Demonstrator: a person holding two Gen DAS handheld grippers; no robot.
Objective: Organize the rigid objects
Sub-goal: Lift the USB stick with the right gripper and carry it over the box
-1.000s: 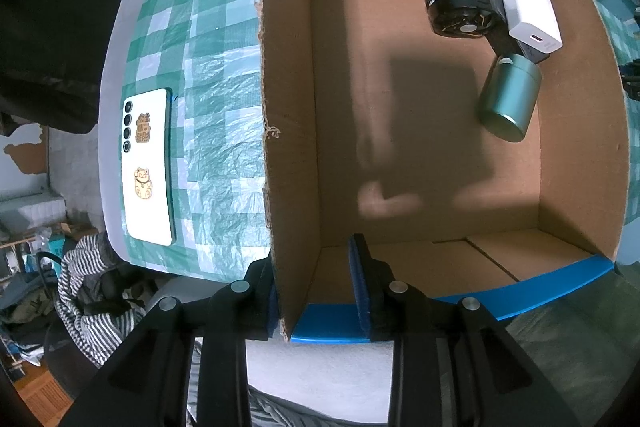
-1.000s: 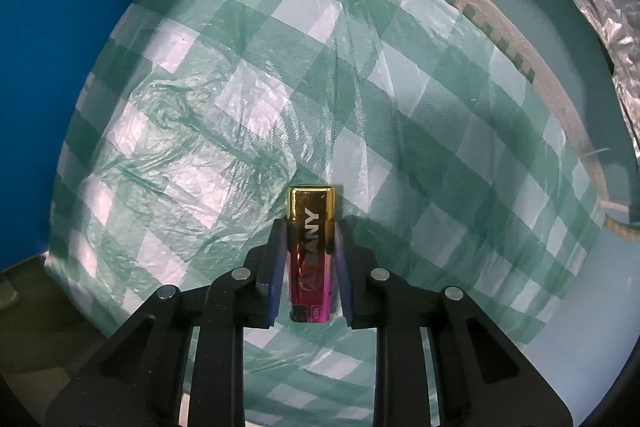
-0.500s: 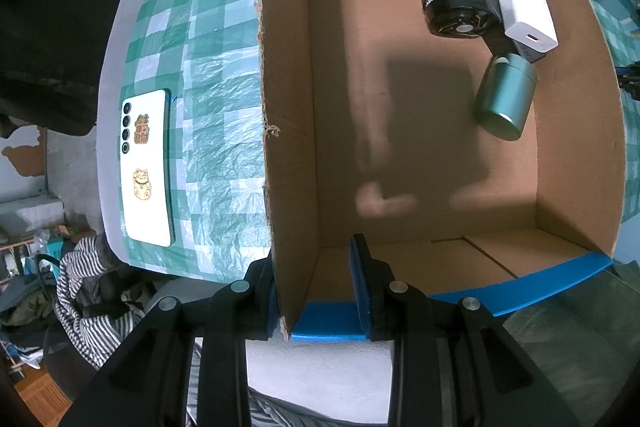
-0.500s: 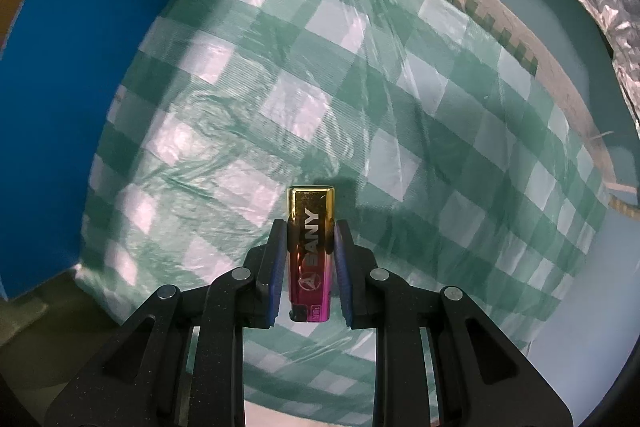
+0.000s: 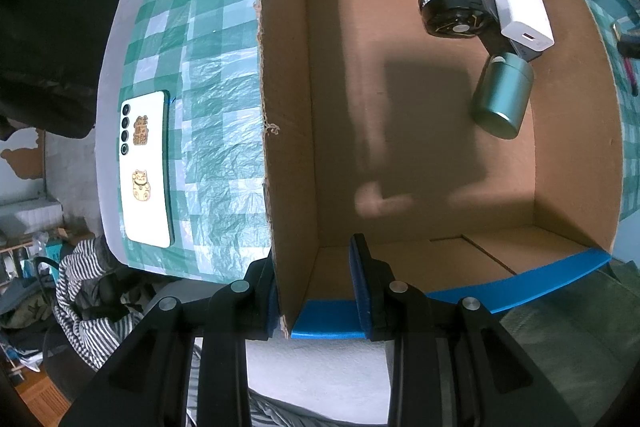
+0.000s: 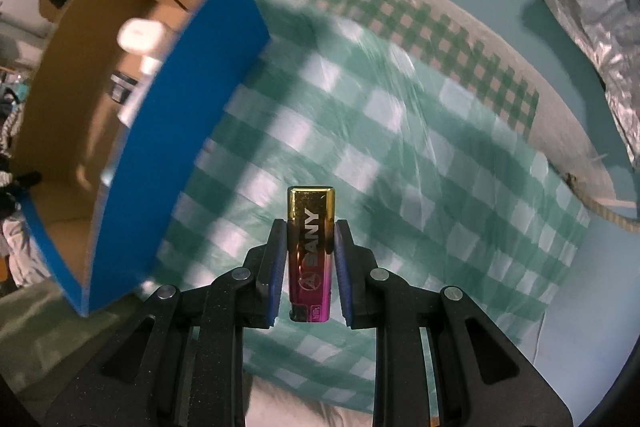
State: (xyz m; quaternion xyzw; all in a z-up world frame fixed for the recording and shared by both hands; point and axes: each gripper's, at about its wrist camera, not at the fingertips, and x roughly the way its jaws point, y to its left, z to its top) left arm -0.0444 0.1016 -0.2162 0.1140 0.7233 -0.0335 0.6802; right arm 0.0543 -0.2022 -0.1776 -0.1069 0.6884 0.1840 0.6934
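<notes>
Your right gripper (image 6: 311,251) is clenched on the gold-to-magenta metallic lighter (image 6: 310,247), its long axis running along the fingers. The open brown cardboard box with blue outer faces (image 6: 168,115) lies to its left, below the lighter. Your left gripper (image 5: 316,287), pointing straight down, pinches that box's near corner wall (image 5: 288,187), steadying it.

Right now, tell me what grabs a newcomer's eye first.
The shiny gold-to-pink lighter clamped between the right gripper fingers, above the green checked cloth. Then the blue-edged cardboard box, its corner wall pinched by the left gripper, holding white gadgets and a green metal cylinder.
</notes>
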